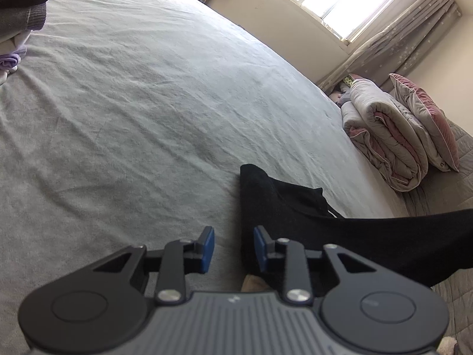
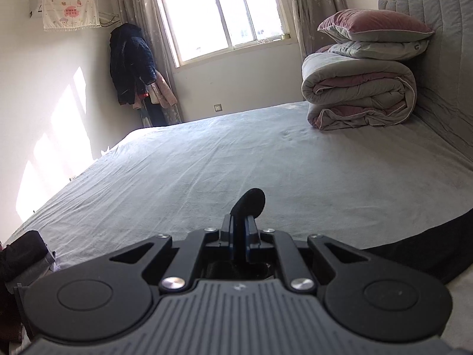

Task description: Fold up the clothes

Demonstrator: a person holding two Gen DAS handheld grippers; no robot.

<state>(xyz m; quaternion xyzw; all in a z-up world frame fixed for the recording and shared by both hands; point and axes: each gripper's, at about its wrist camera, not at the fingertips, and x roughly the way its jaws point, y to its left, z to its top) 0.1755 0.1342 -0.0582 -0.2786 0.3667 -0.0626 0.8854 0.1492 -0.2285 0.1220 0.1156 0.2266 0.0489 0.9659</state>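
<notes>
Right tongs (image 2: pixel 243 233) clamped on fold of black garment (image 2: pixel 249 202), tip poking up above fingers. More black cloth trails at right over grey bed (image 2: pixel 236 153). Folded quilt (image 2: pixel 359 94) and pillows (image 2: pixel 375 26) stacked by headboard (image 2: pixel 443 59).

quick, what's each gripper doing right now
left gripper: open, empty, beside the black garment
right gripper: shut on the black garment

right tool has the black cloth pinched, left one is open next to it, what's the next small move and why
Probably slide the left tool a little to its right and close on the black garment. Its jaws stand open with only its right pad against the fabric edge, while the right tool already pinches a fold. A second grip would let both lift and spread it over the grey bed sheet.
</notes>
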